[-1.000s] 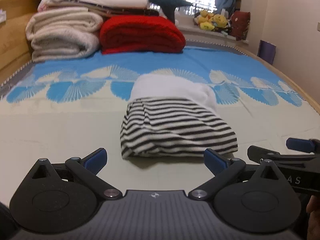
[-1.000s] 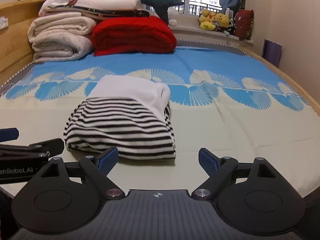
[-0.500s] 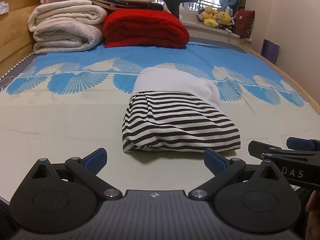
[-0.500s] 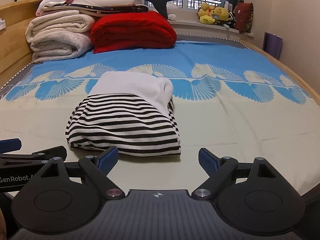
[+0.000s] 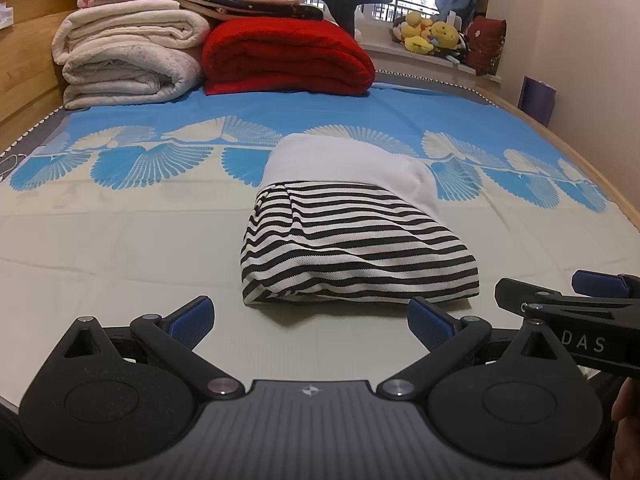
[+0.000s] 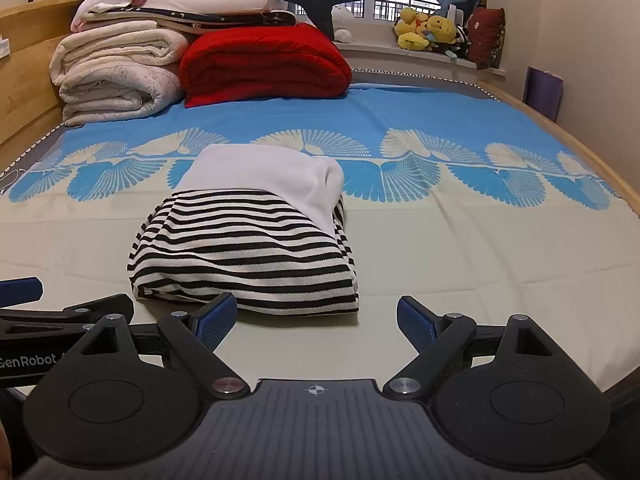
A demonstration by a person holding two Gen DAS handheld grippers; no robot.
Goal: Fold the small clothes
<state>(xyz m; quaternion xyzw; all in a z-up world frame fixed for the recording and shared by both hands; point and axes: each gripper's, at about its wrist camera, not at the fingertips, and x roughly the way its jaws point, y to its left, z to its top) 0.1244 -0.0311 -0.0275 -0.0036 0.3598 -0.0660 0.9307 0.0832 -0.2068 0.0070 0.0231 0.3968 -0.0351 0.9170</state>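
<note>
We hold both the left gripper (image 5: 310, 318) and right gripper (image 6: 316, 318) with fingers spread wide, grasping nothing, just short of the folded striped garment (image 5: 352, 256) lying mid-bed (image 5: 120, 240) toward its near edge.

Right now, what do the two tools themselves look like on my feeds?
Both match. The left tool and right tool have black linkage arms on round black pivot housings, silver pivot pins, a ribbed grey base with a small crosshair mark, and blue textured pads. White lettering on the side bars reads "DAS" and "GenRobot". No cables or sleeves are visible.
</note>
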